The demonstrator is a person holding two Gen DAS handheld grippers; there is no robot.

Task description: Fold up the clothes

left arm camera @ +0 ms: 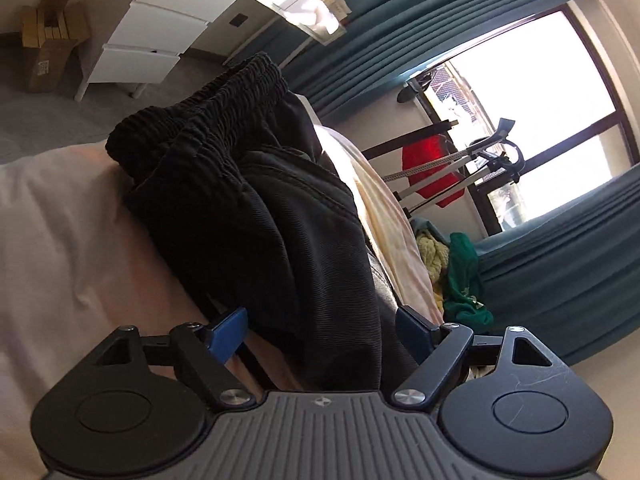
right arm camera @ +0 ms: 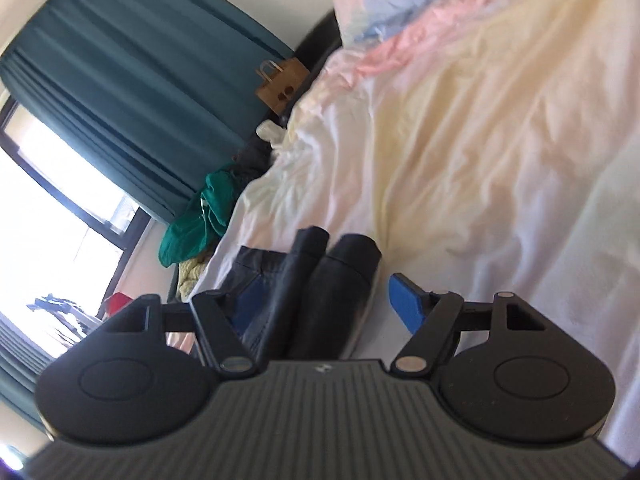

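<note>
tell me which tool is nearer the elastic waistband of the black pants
Left. The left tool straddles the black pants, their waistband ahead of it. The right tool is at the leg ends; no waistband shows there.

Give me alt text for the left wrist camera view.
Black shorts with an elastic waistband lie on a pale bedsheet, between the spread blue fingers of the left gripper. Behind are teal curtains and a bright window.

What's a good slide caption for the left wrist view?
Open left gripper straddling black ribbed elastic-waist trousers on a pale bedsheet, teal curtains behind.
</note>
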